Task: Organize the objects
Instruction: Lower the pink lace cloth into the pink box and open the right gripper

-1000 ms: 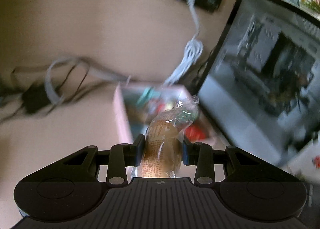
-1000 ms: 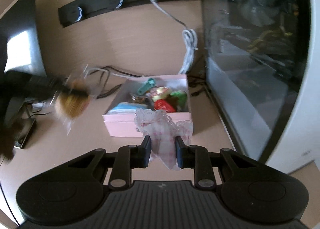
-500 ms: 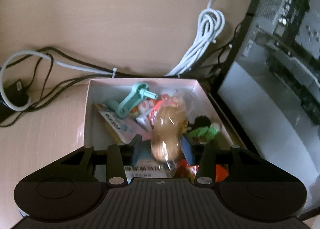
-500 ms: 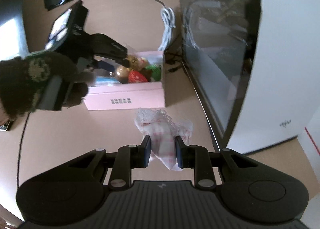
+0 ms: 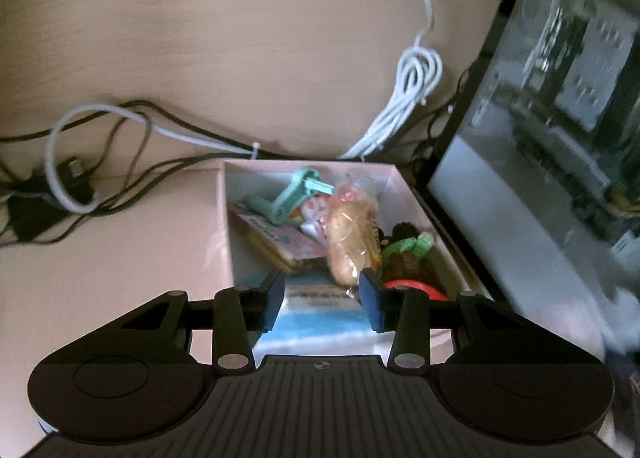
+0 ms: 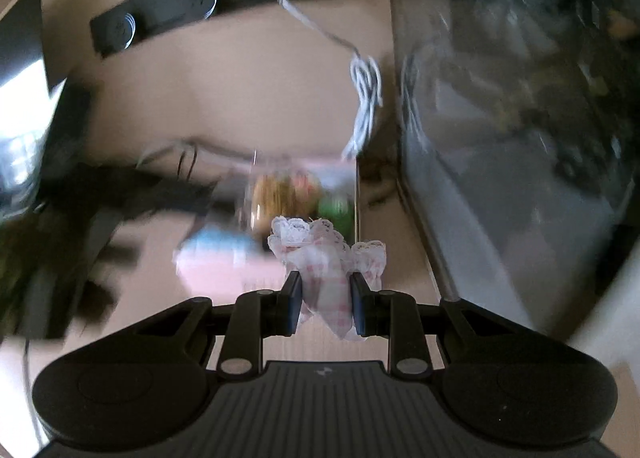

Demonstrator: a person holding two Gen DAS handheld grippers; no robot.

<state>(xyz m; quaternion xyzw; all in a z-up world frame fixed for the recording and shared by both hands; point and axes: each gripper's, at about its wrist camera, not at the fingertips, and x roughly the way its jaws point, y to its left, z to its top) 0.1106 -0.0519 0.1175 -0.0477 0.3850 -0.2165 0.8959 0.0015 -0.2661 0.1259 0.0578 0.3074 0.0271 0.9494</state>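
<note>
On the left of my left-hand view, a tangle of black and white cables (image 5: 92,162) lay on the pale wooden tabletop (image 5: 120,258). Right of them stood the open pink cardboard box (image 5: 225,218), already holding a mint-green plastic tool (image 5: 290,194), a flat printed packet (image 5: 276,236) and a small green-and-brown knitted toy (image 5: 408,254). My left fingers (image 5: 322,294) hovered over its near end, partly spread after a slight closing, and neither pad pressed on anything. The golden-brown bun in clear plastic wrap (image 5: 350,242) lay inside the box just ahead of my right-hand pad; whether it touched that pad I could not tell. A coiled white power cord (image 5: 404,98) hung beyond the box, and a glass-sided computer case (image 5: 560,118) stood to the right.

In my right-hand view the scene was smeared. The pink box (image 6: 224,262) sat left of centre, with my left tool a dark blur (image 6: 132,194) above it. My right fingers (image 6: 326,308) were clamped tight on the pink-and-white checked cloth with a white lace edge (image 6: 326,258), held clear of the tabletop, near the front of the box.
</note>
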